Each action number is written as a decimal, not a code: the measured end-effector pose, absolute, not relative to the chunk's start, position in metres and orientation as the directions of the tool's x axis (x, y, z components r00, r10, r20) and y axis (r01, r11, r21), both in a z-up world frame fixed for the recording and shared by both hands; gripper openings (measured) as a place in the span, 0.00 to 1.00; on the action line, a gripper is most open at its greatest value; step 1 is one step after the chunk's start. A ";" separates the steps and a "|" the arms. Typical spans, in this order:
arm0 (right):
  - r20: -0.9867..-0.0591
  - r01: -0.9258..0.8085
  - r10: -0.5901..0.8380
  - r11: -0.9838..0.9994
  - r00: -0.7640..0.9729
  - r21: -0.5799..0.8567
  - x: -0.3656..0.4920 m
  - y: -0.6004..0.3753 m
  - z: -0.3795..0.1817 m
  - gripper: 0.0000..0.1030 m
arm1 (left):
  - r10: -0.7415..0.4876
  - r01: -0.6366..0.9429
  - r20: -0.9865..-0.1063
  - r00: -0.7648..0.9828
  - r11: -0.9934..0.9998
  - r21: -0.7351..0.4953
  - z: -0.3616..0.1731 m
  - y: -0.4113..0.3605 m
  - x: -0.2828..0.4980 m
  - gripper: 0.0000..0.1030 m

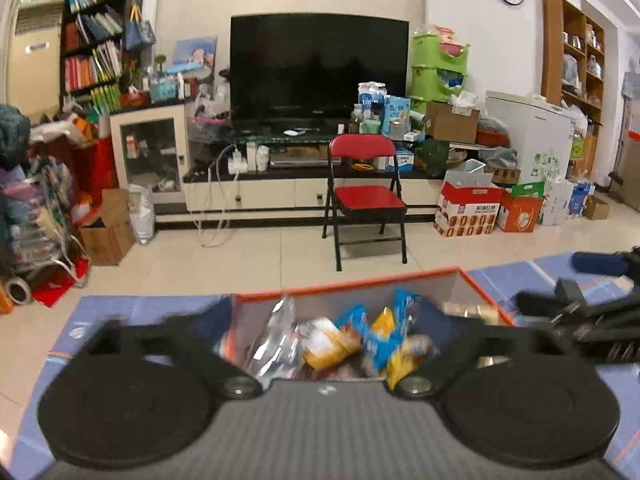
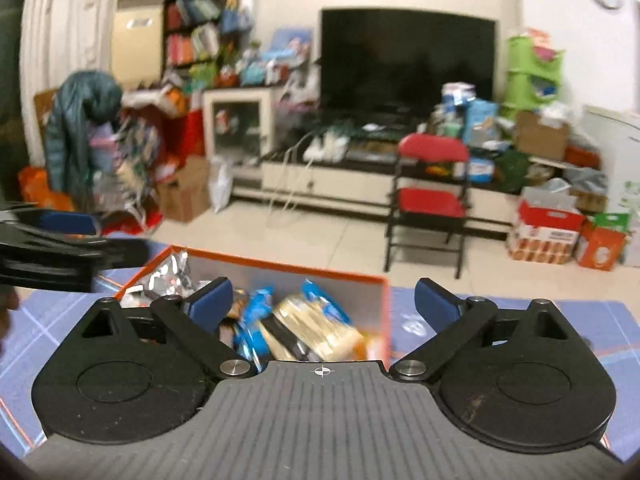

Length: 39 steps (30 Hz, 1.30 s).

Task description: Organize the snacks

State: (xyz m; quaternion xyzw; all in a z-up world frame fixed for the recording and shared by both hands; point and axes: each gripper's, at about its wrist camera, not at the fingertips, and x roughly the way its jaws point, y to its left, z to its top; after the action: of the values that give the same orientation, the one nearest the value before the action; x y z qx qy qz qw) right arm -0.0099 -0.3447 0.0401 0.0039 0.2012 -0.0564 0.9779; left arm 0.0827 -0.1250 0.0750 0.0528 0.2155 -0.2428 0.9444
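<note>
Both grippers hang over an orange-rimmed box (image 1: 484, 292) of snacks on a blue patterned tablecloth (image 2: 520, 320). From the right wrist view, the right gripper (image 2: 322, 300) has its blue-tipped fingers (image 2: 210, 298) spread wide with nothing between them; the left finger hangs over the box, the right one over the cloth beside it. Inside lie a silver foil packet (image 2: 172, 272), blue wrappers (image 2: 256, 312) and a yellowish pack (image 2: 316, 324). The left gripper (image 1: 336, 320) is blurred, its fingers wide apart over the box and holding nothing. Far across the tiled floor stand a red folding chair (image 1: 364, 184) and a dark television (image 1: 316, 68).
</note>
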 end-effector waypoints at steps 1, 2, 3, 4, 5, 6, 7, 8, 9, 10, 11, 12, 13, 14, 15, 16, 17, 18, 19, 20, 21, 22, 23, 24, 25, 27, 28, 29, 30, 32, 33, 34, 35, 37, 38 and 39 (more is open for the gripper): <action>-0.386 0.128 -0.122 0.992 0.914 -0.009 -0.028 -0.349 0.033 0.87 | -0.434 0.482 -0.422 0.796 0.876 0.007 0.074 -0.117 0.068 0.99; -0.389 0.148 -0.140 0.989 0.911 -0.008 -0.044 -0.352 0.025 0.87 | -0.425 0.478 -0.422 0.801 0.878 0.025 0.070 -0.108 0.051 0.99; -0.397 0.166 -0.155 0.986 0.905 -0.006 -0.059 -0.355 0.015 0.87 | -0.416 0.475 -0.430 0.801 0.879 0.036 0.065 -0.102 0.039 0.99; -0.403 0.183 -0.168 0.983 0.900 -0.001 -0.075 -0.358 0.002 0.87 | -0.403 0.469 -0.448 0.798 0.882 0.043 0.060 -0.095 0.027 0.99; -0.407 0.201 -0.182 0.980 0.895 0.003 -0.089 -0.360 -0.010 0.87 | -0.387 0.457 -0.465 0.796 0.888 0.043 0.052 -0.086 0.014 0.99; -0.417 0.231 -0.210 0.973 0.884 0.000 -0.101 -0.363 -0.024 0.88 | -0.374 0.445 -0.477 0.796 0.895 0.041 0.046 -0.080 0.006 0.99; -0.432 0.256 -0.231 0.967 0.872 0.001 -0.109 -0.366 -0.036 0.88 | -0.358 0.435 -0.502 0.787 0.899 0.041 0.039 -0.073 -0.001 0.99; -0.451 0.279 -0.246 0.960 0.858 0.007 -0.115 -0.370 -0.048 0.88 | -0.340 0.427 -0.530 0.777 0.903 0.047 0.030 -0.068 -0.008 1.00; -0.466 0.298 -0.256 0.954 0.847 0.018 -0.121 -0.373 -0.060 0.88 | -0.327 0.417 -0.539 0.776 0.908 0.050 0.025 -0.064 -0.012 1.00; -0.469 0.318 -0.270 0.948 0.841 0.024 -0.127 -0.374 -0.072 0.88 | -0.310 0.402 -0.546 0.778 0.914 0.053 0.017 -0.059 -0.016 1.00; -0.470 0.335 -0.288 0.942 0.834 0.018 -0.130 -0.376 -0.080 0.89 | -0.296 0.390 -0.556 0.776 0.919 0.054 0.010 -0.054 -0.016 1.00; -0.480 0.347 -0.301 0.938 0.824 0.007 -0.129 -0.379 -0.086 0.92 | -0.279 0.373 -0.577 0.768 0.926 0.049 0.003 -0.051 -0.014 1.00; -0.500 0.351 -0.308 0.936 0.809 -0.008 -0.127 -0.382 -0.093 0.92 | -0.264 0.358 -0.599 0.756 0.933 0.041 -0.003 -0.050 -0.011 0.99; -0.513 0.352 -0.315 0.935 0.798 -0.027 -0.124 -0.384 -0.097 0.92 | -0.247 0.340 -0.619 0.745 0.940 0.034 -0.010 -0.048 -0.007 0.99; -0.520 0.357 -0.331 0.933 0.787 -0.053 -0.119 -0.384 -0.101 0.92 | -0.234 0.327 -0.633 0.738 0.945 0.032 -0.014 -0.047 -0.004 1.00; -0.527 0.365 -0.349 0.928 0.775 -0.078 -0.116 -0.385 -0.106 0.92 | -0.215 0.310 -0.652 0.727 0.950 0.032 -0.019 -0.046 0.000 0.99; -0.542 0.366 -0.355 0.926 0.762 -0.092 -0.112 -0.387 -0.110 0.92 | -0.206 0.303 -0.665 0.718 0.952 0.032 -0.022 -0.046 0.003 0.99; -0.556 0.365 -0.355 0.926 0.752 -0.098 -0.107 -0.389 -0.115 0.92 | -0.201 0.302 -0.674 0.711 0.953 0.034 -0.024 -0.047 0.006 1.00; -0.563 0.366 -0.360 0.924 0.744 -0.107 -0.102 -0.390 -0.119 0.92 | -0.195 0.300 -0.680 0.707 0.953 0.039 -0.026 -0.048 0.008 1.00; -0.567 0.367 -0.366 0.923 0.738 -0.118 -0.099 -0.391 -0.123 0.92 | -0.190 0.298 -0.684 0.705 0.954 0.042 -0.027 -0.048 0.010 1.00; -0.585 0.364 -0.364 0.923 0.724 -0.125 -0.093 -0.393 -0.124 0.92 | -0.192 0.298 -0.686 0.702 0.954 0.039 -0.029 -0.048 0.009 0.99; -0.589 0.360 -0.358 0.925 0.724 -0.120 -0.089 -0.394 -0.125 0.92 | -0.196 0.300 -0.689 0.697 0.953 0.034 -0.030 -0.047 0.009 0.99; -0.585 0.361 -0.358 0.925 0.728 -0.116 -0.087 -0.395 -0.124 0.92 | -0.203 0.304 -0.695 0.690 0.952 0.023 -0.031 -0.046 0.010 0.99; -0.591 0.361 -0.358 0.925 0.723 -0.118 -0.083 -0.396 -0.124 0.92 | -0.209 0.305 -0.698 0.685 0.952 0.015 -0.032 -0.047 0.010 0.99; -0.596 0.357 -0.349 0.928 0.723 -0.110 -0.080 -0.397 -0.124 0.92 | -0.211 0.305 -0.701 0.681 0.952 0.010 -0.033 -0.047 0.011 0.99; -0.606 0.352 -0.326 0.933 0.726 -0.080 -0.079 -0.402 -0.125 0.92 | -0.204 0.302 -0.702 0.683 0.953 0.017 -0.032 -0.048 0.011 0.99; -0.612 0.352 -0.312 0.934 0.727 -0.058 -0.079 -0.405 -0.126 0.92 | -0.192 0.296 -0.699 0.689 0.955 0.029 -0.032 -0.049 0.011 0.99; -0.619 0.353 -0.295 0.935 0.728 -0.030 -0.079 -0.409 -0.127 0.92 | -0.174 0.286 -0.695 0.698 0.957 0.047 -0.032 -0.049 0.010 0.99; -0.627 0.355 -0.271 0.935 0.730 0.009 -0.080 -0.415 -0.127 0.93 | -0.157 0.276 -0.693 0.703 0.959 0.063 -0.032 -0.050 0.009 0.99; -0.627 0.357 -0.276 0.934 0.728 0.004 -0.080 -0.414 -0.129 0.92 | -0.129 0.261 -0.682 0.720 0.961 0.094 -0.031 -0.053 0.009 0.99; -0.627 0.358 -0.279 0.934 0.727 -0.001 -0.079 -0.414 -0.129 0.92 | -0.121 0.259 -0.668 0.734 0.959 0.110 -0.030 -0.054 0.008 0.99; -0.627 0.358 -0.277 0.934 0.728 0.003 -0.080 -0.414 -0.130 0.93 | -0.118 0.260 -0.648 0.753 0.957 0.127 -0.028 -0.055 0.006 0.99; -0.627 0.358 -0.276 0.934 0.728 0.005 -0.080 -0.415 -0.130 0.93 | -0.118 0.258 -0.618 0.777 0.955 0.143 -0.025 -0.055 0.003 0.99; -0.627 0.358 -0.276 0.934 0.728 0.005 -0.080 -0.415 -0.130 0.93 | -0.130 0.258 -0.561 0.817 0.954 0.155 -0.019 -0.054 -0.004 0.99; -0.627 0.358 -0.276 0.934 0.728 0.005 -0.080 -0.415 -0.130 0.93 | -0.143 0.260 -0.544 0.827 0.955 0.143 -0.016 -0.053 -0.006 0.99; -0.627 0.358 -0.276 0.934 0.728 0.005 -0.080 -0.415 -0.130 0.93 | -0.160 0.264 -0.538 0.828 0.957 0.123 -0.015 -0.051 -0.007 1.00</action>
State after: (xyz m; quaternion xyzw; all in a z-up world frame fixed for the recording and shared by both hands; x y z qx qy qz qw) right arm -0.0797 -0.4146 -0.1299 0.0631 0.3266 -0.1709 0.9274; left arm -0.0068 -0.0508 -0.0146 0.0963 0.2715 -0.1115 0.9511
